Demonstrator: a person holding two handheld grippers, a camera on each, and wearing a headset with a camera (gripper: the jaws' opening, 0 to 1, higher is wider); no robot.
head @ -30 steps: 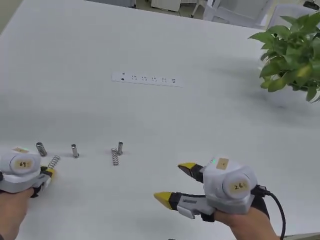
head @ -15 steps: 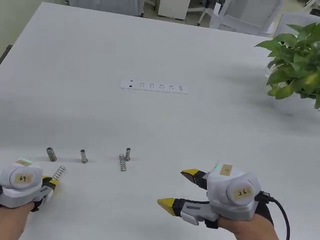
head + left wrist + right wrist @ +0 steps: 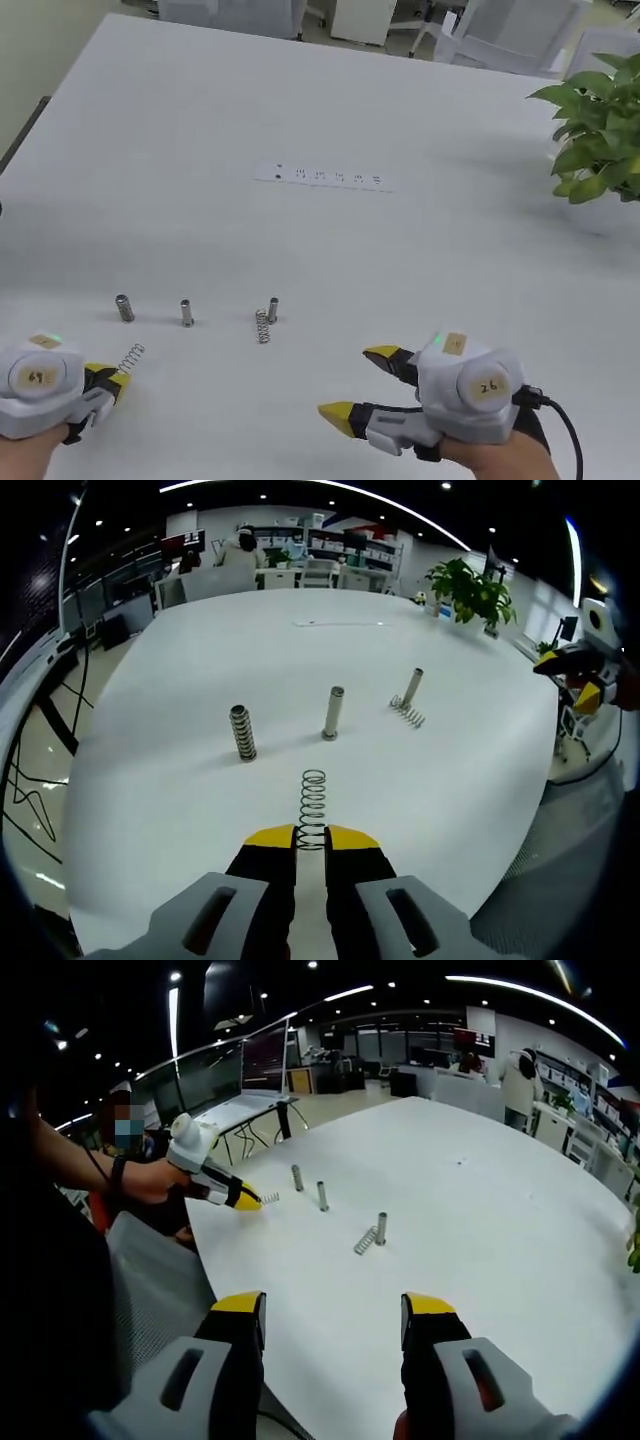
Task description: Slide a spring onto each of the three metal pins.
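- One slim upright metal pin [image 3: 239,730] (the leftmost) is already loaded; the middle pin [image 3: 333,712] stands bare.
- The yellow-tipped left gripper [image 3: 311,835] pinches a thin coiled wire spring [image 3: 312,805] just short of it; next, likely, centre the coil over that pin's tip.
- The right gripper [image 3: 358,382] is spread and empty.

An open-plan office; a broad white desk [image 3: 420,260] carries a power strip [image 3: 325,178] mid-surface and a potted plant [image 3: 600,130] at its right edge; chairs [image 3: 470,35] stand beyond the far edge; monitors [image 3: 262,1060] line neighbouring worktops.
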